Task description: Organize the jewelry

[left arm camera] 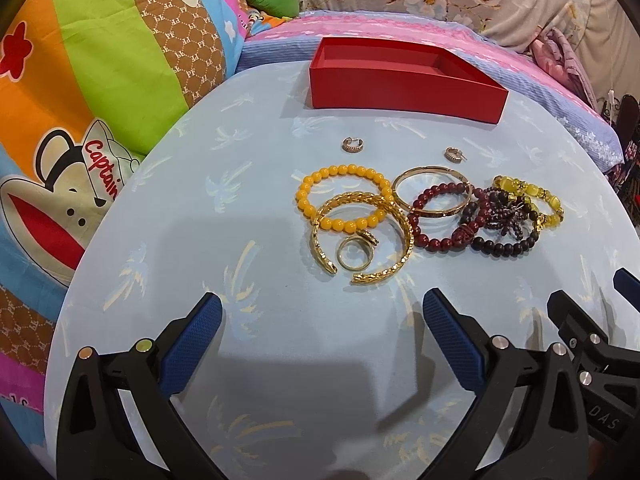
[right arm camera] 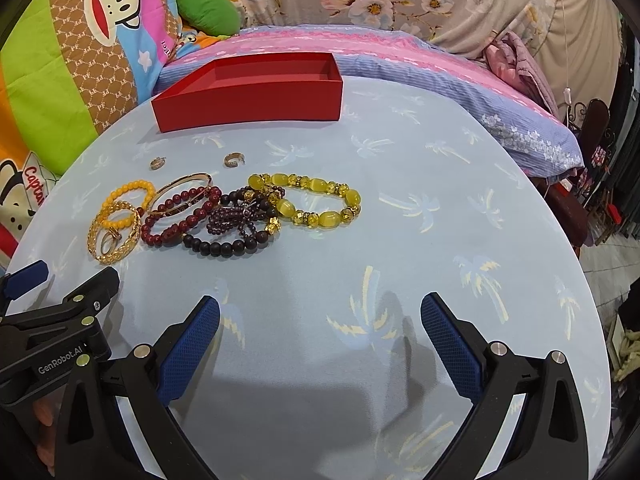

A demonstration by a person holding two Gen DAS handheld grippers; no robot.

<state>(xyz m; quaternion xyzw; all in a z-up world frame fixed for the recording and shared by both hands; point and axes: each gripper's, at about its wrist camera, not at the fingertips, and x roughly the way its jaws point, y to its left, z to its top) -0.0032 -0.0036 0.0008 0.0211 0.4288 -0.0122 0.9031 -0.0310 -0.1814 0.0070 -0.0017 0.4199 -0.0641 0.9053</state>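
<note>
A red open box (left arm camera: 404,88) (right arm camera: 248,100) stands empty at the far side of the round table. In front of it lie two small gold hoop earrings (left arm camera: 352,145) (right arm camera: 234,159). Closer to me is a heap of jewelry: an orange bead bracelet (left arm camera: 344,172), a gold open bangle (left arm camera: 402,224) with a ring (left arm camera: 354,258) inside it, a thin gold bangle (left arm camera: 428,174), dark red beads (right arm camera: 176,224), black beads (right arm camera: 228,246) and a yellow stone bracelet (right arm camera: 312,198). My left gripper (left arm camera: 322,308) is open, just short of the gold bangle. My right gripper (right arm camera: 320,308) is open over bare cloth.
The table wears a light blue cloth with palm prints (right arm camera: 460,208). Behind it are a pink and blue bed cover (right arm camera: 400,56), a cartoon-print quilt (left arm camera: 80,80) on the left and a green cushion (right arm camera: 208,10). The right gripper's body (left arm camera: 592,344) shows beside the left one.
</note>
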